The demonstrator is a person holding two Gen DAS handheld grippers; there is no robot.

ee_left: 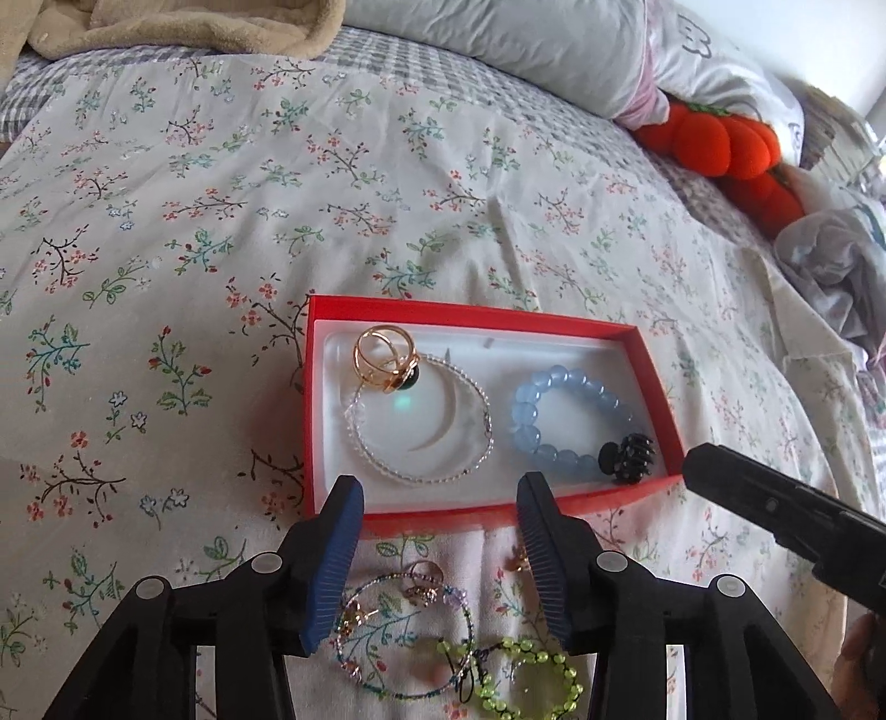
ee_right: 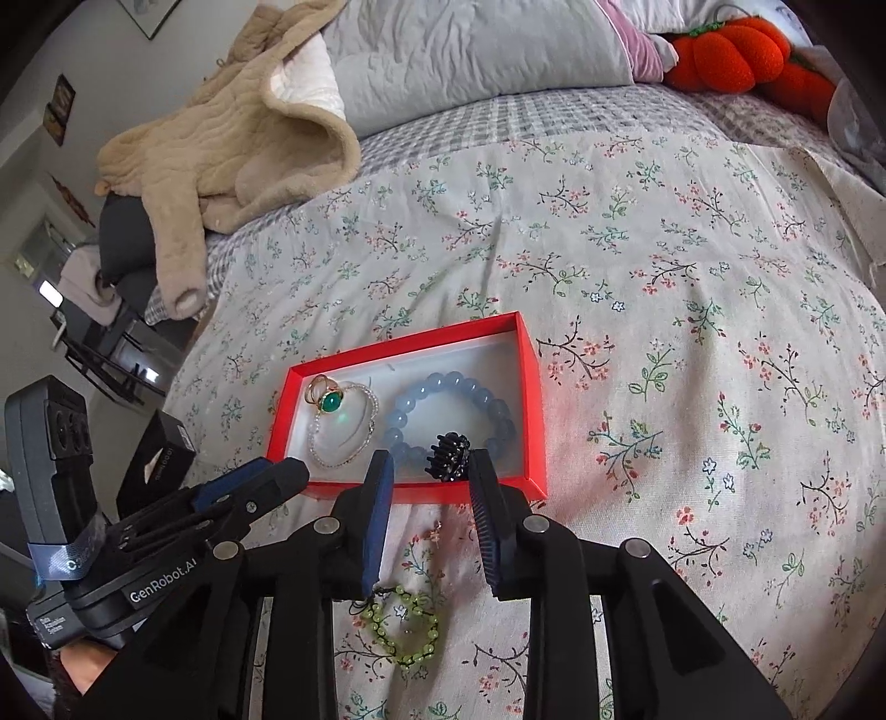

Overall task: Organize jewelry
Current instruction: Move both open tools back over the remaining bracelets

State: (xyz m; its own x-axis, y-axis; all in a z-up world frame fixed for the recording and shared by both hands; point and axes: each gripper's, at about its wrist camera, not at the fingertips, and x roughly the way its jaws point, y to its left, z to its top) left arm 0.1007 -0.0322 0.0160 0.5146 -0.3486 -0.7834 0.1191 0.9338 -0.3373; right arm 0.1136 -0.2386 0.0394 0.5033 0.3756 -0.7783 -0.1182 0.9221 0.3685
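Both hand-held grippers hang released, nothing between the pads: left hand-held gripper (ee_left: 440, 559) over the loose beaded hoop (ee_left: 404, 637) and green bead bracelet (ee_left: 518, 673) on the bed, right hand-held gripper (ee_right: 432, 531) just short of the red box (ee_right: 531, 387). Box already holds the black hair claw (ee_right: 447, 456), blue bead bracelet (ee_right: 451, 410), clear bead bracelet (ee_left: 423, 418) and green-stone ring (ee_right: 331, 400). Loose pieces nearest are likely next. Pillows (ee_right: 470, 50) and orange plush (ee_right: 725, 50) lie beyond.

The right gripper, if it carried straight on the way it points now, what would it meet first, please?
Probably the black hair claw inside the near wall of the red box: it sits just beyond the open right gripper. Depth is unclear, so the box's near wall could come first.
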